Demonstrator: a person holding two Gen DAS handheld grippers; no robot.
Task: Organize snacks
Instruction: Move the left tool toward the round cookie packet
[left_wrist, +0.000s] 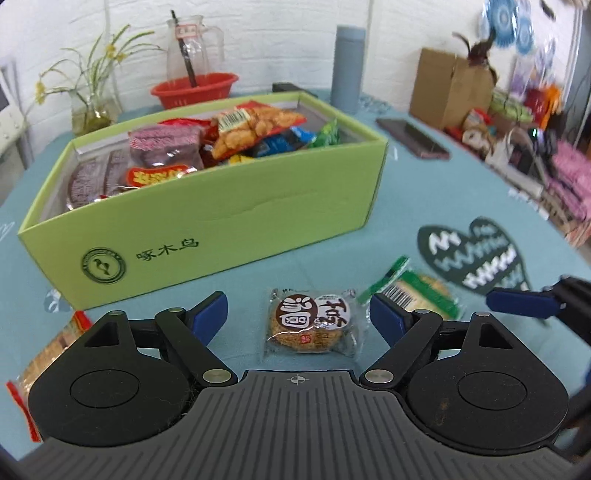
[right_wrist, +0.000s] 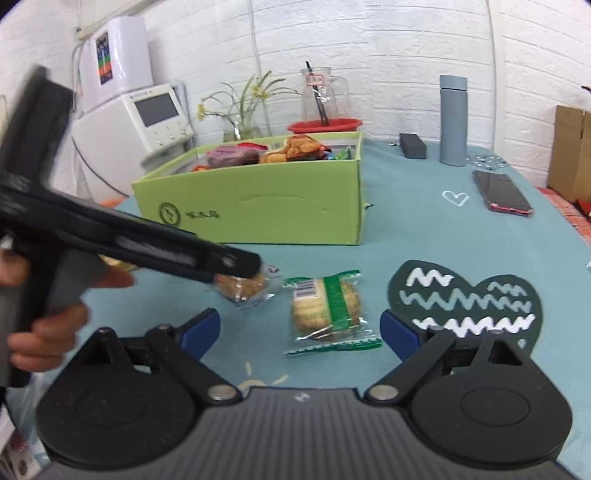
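Snacks: we centre the parted, empty left gripper (left_wrist: 298, 314) over the round cake packet (left_wrist: 312, 320), right gripper (right_wrist: 300, 330), also apart, over the green biscuit packet (right_wrist: 328, 308), then close gently.

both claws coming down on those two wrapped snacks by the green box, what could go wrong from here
1. The round cake packet and the green-striped cracker packet lie close together, so the left claw and right claw, both open, could bump each other.
2. Both wrappers lie flat on the tablecloth; the fingers may slide over the film or pinch the cloth.
3. The green box already looks heaped, so added packets may slip off.
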